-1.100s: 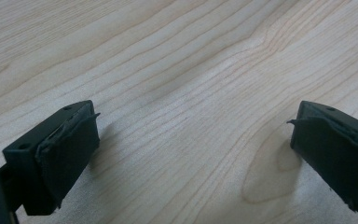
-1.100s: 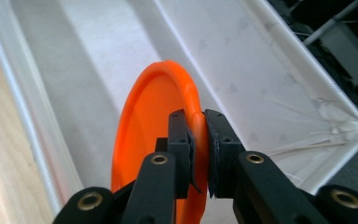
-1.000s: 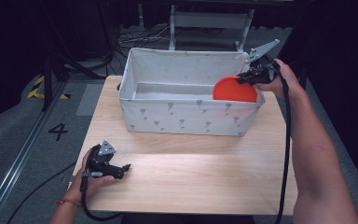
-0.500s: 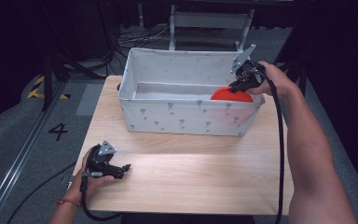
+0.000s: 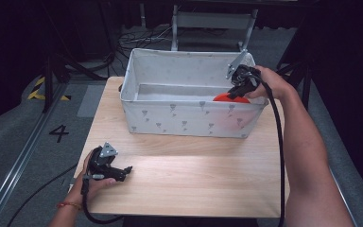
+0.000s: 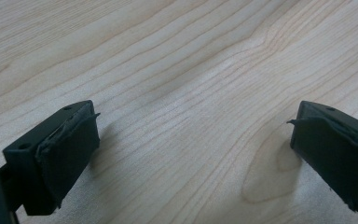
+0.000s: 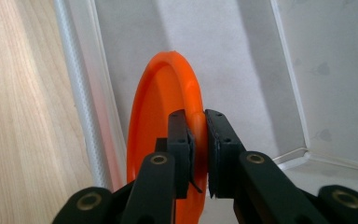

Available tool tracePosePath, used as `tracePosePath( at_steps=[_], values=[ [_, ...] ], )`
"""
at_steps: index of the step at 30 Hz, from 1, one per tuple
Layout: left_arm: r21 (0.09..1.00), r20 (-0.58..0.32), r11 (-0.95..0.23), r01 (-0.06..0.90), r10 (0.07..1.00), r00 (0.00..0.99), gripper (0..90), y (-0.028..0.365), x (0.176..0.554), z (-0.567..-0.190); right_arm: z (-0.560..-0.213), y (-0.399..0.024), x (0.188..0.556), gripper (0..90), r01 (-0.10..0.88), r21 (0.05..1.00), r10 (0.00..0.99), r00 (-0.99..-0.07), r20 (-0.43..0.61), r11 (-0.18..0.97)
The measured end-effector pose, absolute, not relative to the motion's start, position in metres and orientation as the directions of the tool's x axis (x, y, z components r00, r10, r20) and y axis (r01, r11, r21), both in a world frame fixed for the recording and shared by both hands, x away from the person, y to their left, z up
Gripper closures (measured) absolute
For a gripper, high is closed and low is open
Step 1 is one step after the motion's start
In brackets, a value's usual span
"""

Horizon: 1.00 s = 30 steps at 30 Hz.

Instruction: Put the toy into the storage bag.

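Note:
An orange plate (image 7: 161, 107) hangs on edge inside the white fabric bin (image 5: 184, 120), close to its front wall at the right end. My right gripper (image 7: 198, 140) is shut on the plate's rim, one pad on each face. From above, the right gripper (image 5: 238, 90) reaches down into the bin and the orange plate (image 5: 227, 98) peeks over the front wall. My left gripper (image 5: 123, 172) rests on the wooden table (image 5: 194, 175) near its front left corner. Its jaws stand wide apart, and the left gripper (image 6: 193, 140) has bare wood between them.
The bin stands on the far half of the table, its floor bare (image 5: 170, 92) to the left of the plate. The table's near half is plain wood. A metal frame (image 5: 208, 21) and cables lie on the floor beyond, with a rail along the left.
The right hand has carried the plate down and leftward from above the bin's right rim into the bin. The left gripper has stayed where it was.

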<state>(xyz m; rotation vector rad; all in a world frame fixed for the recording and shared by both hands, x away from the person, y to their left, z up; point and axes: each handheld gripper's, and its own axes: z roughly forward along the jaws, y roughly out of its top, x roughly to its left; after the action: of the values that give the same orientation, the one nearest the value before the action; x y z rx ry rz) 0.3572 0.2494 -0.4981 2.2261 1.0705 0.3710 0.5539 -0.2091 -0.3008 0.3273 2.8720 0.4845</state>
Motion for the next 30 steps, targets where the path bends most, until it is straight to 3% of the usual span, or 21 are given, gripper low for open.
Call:
tracePosePath(
  at_steps=[7,17,22,24,30],
  values=[
    [0.65,-0.019,-0.469,0.598,0.777,0.63,1.4,0.249,0.357,-0.498,-0.304,-0.211,0.554,81.2,0.19,0.338,0.255,-0.954,-0.16,0.922],
    [0.65,-0.018,-0.47,0.598,0.776,0.63,1.5,0.249,0.357,-0.498,-0.296,-0.213,0.549,65.1,0.205,0.41,0.304,-0.933,-0.194,0.889],
    [0.65,-0.018,-0.47,0.598,0.776,0.63,1.5,0.249,0.357,-0.498,-0.29,-0.219,0.541,53.3,0.217,0.512,0.366,-0.907,-0.209,0.831],
    [0.651,-0.02,-0.467,0.599,0.778,0.627,1.5,0.249,0.357,-0.498,-0.284,-0.225,0.534,44.7,0.232,0.569,0.42,-0.879,-0.224,0.789],
    [0.65,-0.019,-0.468,0.599,0.778,0.628,1.4,0.249,0.357,-0.498,-0.266,-0.238,0.515,35.3,0.244,0.714,0.544,-0.809,-0.224,0.657]
  ],
)
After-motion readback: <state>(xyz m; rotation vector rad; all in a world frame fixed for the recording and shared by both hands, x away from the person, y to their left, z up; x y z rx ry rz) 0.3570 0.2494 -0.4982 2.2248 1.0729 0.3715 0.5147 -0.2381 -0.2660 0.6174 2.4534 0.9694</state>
